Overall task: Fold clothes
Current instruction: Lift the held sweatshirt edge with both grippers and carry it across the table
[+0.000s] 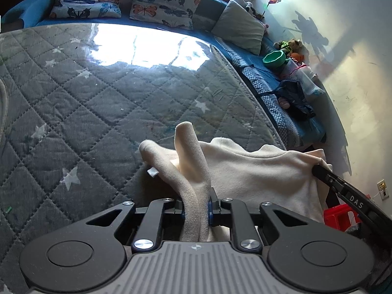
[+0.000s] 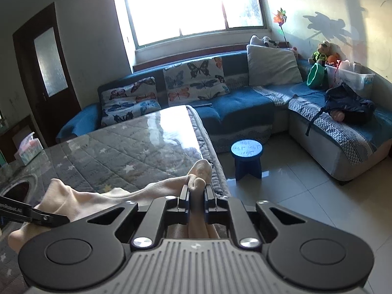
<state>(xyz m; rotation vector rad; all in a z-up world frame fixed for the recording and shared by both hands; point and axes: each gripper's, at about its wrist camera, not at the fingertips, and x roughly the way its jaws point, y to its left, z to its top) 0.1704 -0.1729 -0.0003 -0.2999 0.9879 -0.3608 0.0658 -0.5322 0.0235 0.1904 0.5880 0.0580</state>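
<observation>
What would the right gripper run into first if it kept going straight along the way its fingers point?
The right gripper, shut on the cream garment, points past the quilted table's right edge. Beyond the pinched fabric, the way looks open until roughly the blue stool or the blue sofa behind; depth is unclear.

sunlit window [image 2: 193, 7] above blue sofa [image 2: 240, 107], tiled floor [image 2: 306, 183].
</observation>
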